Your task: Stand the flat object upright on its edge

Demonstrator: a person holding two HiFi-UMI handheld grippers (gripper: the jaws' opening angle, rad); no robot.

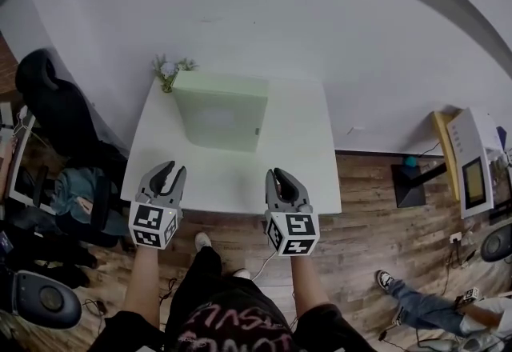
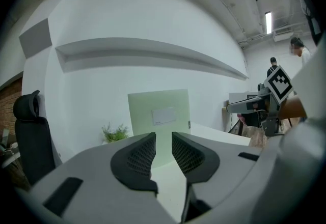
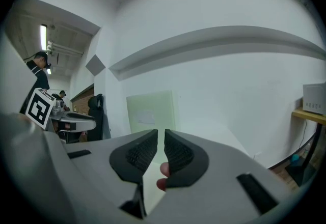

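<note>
- One pale green board [image 1: 220, 110] is the task's thing: flat, rectangular, plain, with a white label [image 1: 216, 117] near the middle of its face and a small dark mark on its right edge.
- It stands upright on its lower edge at the 12 o'clock side of the white table [image 1: 232, 170], its broad face turned to the person; in the left gripper view the board [image 2: 158, 111] rises straight up behind the jaws.
- A small green plant [image 1: 170, 69] sits at about 10 o'clock from the board, just beside its back left corner.
- Both grippers hover at the table's near edge, well apart from the board: the left gripper [image 1: 170, 172] at 7 o'clock, the right gripper [image 1: 278, 176] at 5 o'clock.
- In its own view the left gripper [image 2: 163, 137] has its jaws apart by a clear gap, with nothing between them.
- In its own view the right gripper [image 3: 160, 133] has its jaws almost together, only a thin slit left and nothing in it; a fingertip [image 3: 164, 169] shows below the pads.
- A black chair [image 1: 48, 94] stands at 9 o'clock off the table.
</note>
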